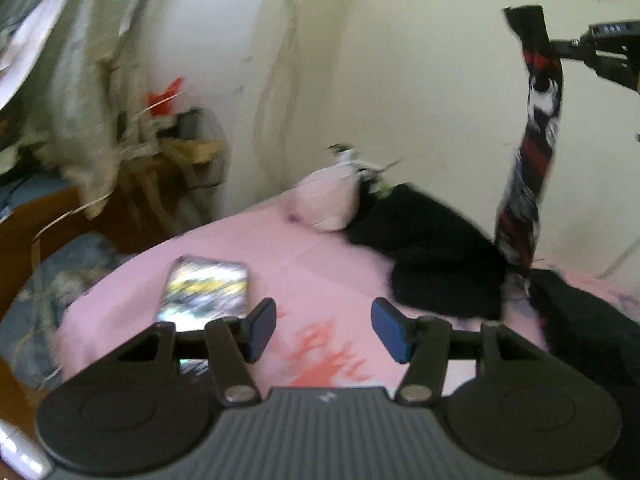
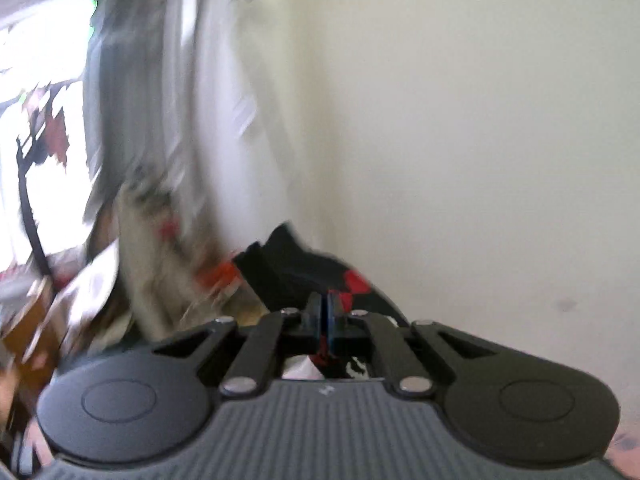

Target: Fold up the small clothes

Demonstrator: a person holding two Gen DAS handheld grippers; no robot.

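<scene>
Right gripper, jaws clamped on sock, holds it dangling above dark clothes on pink bed. Left gripper half open, empty. Best: left pinches toe end, draws sock straight.

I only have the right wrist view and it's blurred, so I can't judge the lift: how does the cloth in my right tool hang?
Observer: The patterned garment dangles from the right tool as one long narrow strip.
Operator: Is its bottom end off the bed?
Observer: No, it seems to reach the black clothes on the pink sheet.
Operator: And my other tool?
Observer: The left tool is open over the sheet, nothing between its pads.
</scene>
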